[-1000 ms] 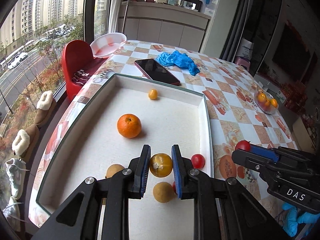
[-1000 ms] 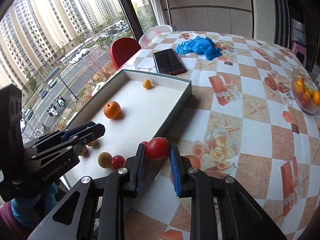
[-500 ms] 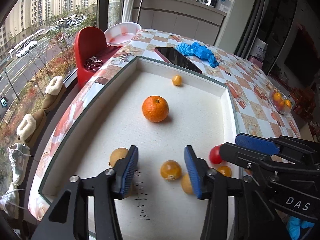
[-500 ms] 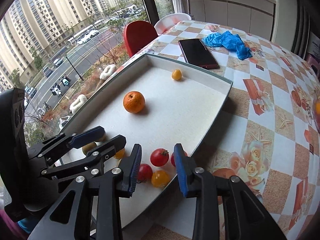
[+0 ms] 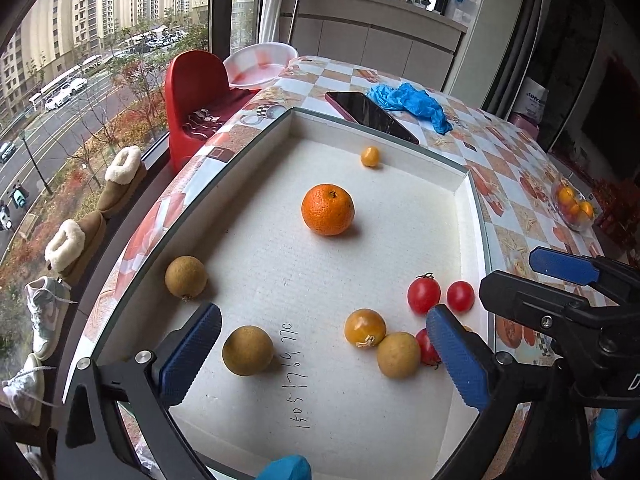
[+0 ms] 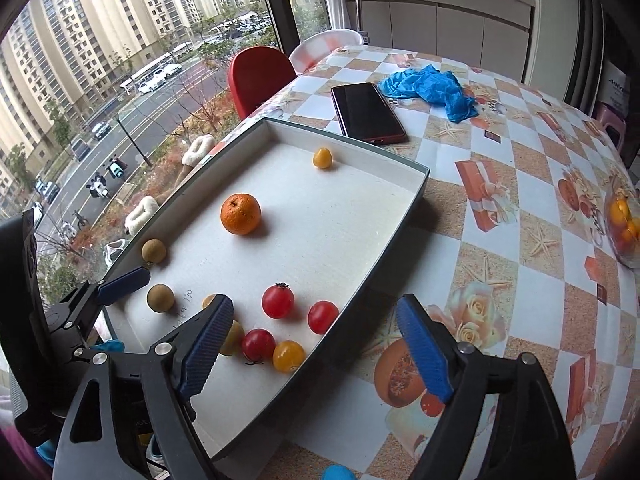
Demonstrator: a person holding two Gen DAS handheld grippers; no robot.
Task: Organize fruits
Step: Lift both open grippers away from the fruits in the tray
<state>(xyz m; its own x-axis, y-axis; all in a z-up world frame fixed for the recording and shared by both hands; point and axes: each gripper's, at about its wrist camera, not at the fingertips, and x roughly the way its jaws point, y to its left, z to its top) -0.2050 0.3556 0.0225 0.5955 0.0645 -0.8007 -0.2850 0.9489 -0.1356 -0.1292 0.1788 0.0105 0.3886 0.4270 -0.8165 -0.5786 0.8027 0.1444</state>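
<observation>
A shallow white tray (image 5: 476, 208) (image 6: 400, 216) on the table holds the fruit. An orange (image 5: 328, 209) (image 6: 240, 214) lies mid-tray, a small yellow fruit (image 5: 370, 156) (image 6: 322, 158) near the far wall. Brown longans (image 5: 186, 278) (image 5: 248, 350) lie at the left. Red cherry tomatoes (image 5: 424, 294) (image 6: 277, 301), a yellow tomato (image 5: 365, 327) and a further yellow one (image 6: 288, 356) cluster near the right wall. My left gripper (image 5: 324, 354) is open and empty above the tray's near part. My right gripper (image 6: 316, 344) is open and empty over the tray's right wall.
A dark phone (image 5: 370, 114) (image 6: 366, 112) and a blue glove (image 5: 412, 100) (image 6: 432, 88) lie beyond the tray. A glass bowl of fruit (image 5: 574, 208) (image 6: 622, 226) stands at the right. A red chair (image 5: 192, 84) and a white basin (image 5: 260, 65) are at the window side.
Both grippers opened wide and pulled back. The left let go of a yellow tomato, the right of a red tomato; both fruits now lie in the tray.
</observation>
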